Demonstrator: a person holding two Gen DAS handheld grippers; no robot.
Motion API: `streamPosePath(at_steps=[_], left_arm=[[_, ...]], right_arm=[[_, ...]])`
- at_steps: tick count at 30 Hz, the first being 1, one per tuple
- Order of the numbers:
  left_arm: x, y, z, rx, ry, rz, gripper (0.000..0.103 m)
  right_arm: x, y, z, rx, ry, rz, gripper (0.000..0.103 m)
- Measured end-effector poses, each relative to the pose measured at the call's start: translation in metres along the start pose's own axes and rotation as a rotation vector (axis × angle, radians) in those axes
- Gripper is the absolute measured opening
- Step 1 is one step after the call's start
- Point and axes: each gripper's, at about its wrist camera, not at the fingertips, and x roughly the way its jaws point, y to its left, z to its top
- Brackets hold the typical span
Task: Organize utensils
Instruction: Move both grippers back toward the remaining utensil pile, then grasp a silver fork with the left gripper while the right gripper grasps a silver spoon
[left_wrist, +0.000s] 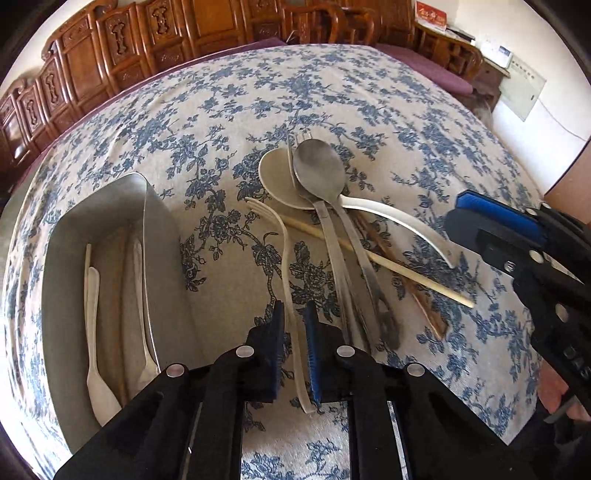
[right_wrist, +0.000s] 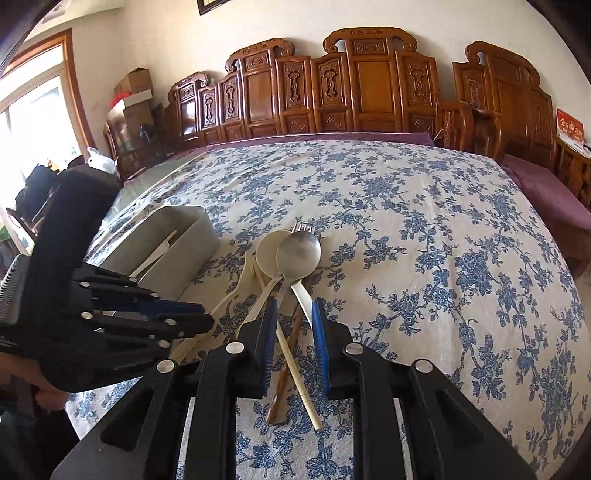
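Note:
A pile of utensils lies on the floral tablecloth: a metal spoon (left_wrist: 319, 168) (right_wrist: 299, 251), a cream plastic spoon (left_wrist: 275, 177) (right_wrist: 269, 251), a metal fork (left_wrist: 295, 138), a pale chopstick (left_wrist: 376, 258) (right_wrist: 299, 380) and a brown chopstick (right_wrist: 282, 384). A white plastic fork (left_wrist: 284, 251) runs between the pads of my left gripper (left_wrist: 295, 314), which straddles its handle with a small gap, open. My right gripper (right_wrist: 294, 310) is open over the two chopsticks. A grey tray (left_wrist: 62, 236) (right_wrist: 199, 236) at the left holds several utensils.
The right gripper shows at the right of the left wrist view (left_wrist: 517, 236); the left gripper shows at the left of the right wrist view (right_wrist: 110, 317). Carved wooden chairs (right_wrist: 369, 81) line the table's far side. Boxes (right_wrist: 136, 96) stand in the far left corner.

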Motion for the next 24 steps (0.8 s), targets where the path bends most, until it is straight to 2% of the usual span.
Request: streamPosePath(at_steps=[4, 7, 13, 17, 24], left_arm=[[0.004, -0.002, 0.002, 0.002, 0.012, -0.006, 0.010], [0.007, 0.000, 0.002, -0.005, 0.017, -0.005, 0.005], [0.012, 0.008, -0.001, -0.049, 0.022, -0.043, 0.003], [0.000, 0.008, -0.006, -0.050, -0.022, -0.053, 0.003], [-0.037, 0.019, -0.021, -0.087, -0.116, -0.121, 0.003]], right_arm=[[0.000, -0.001, 0.001, 0.007, -0.001, 0.006, 0.021], [0.000, -0.001, 0.001, 0.005, -0.001, 0.003, 0.021], [0.003, -0.002, 0.001, 0.020, 0.005, 0.017, 0.021], [0.008, 0.003, 0.001, 0.013, 0.024, 0.042, 0.021], [0.024, 0.014, -0.005, 0.042, 0.095, 0.087, 0.021]])
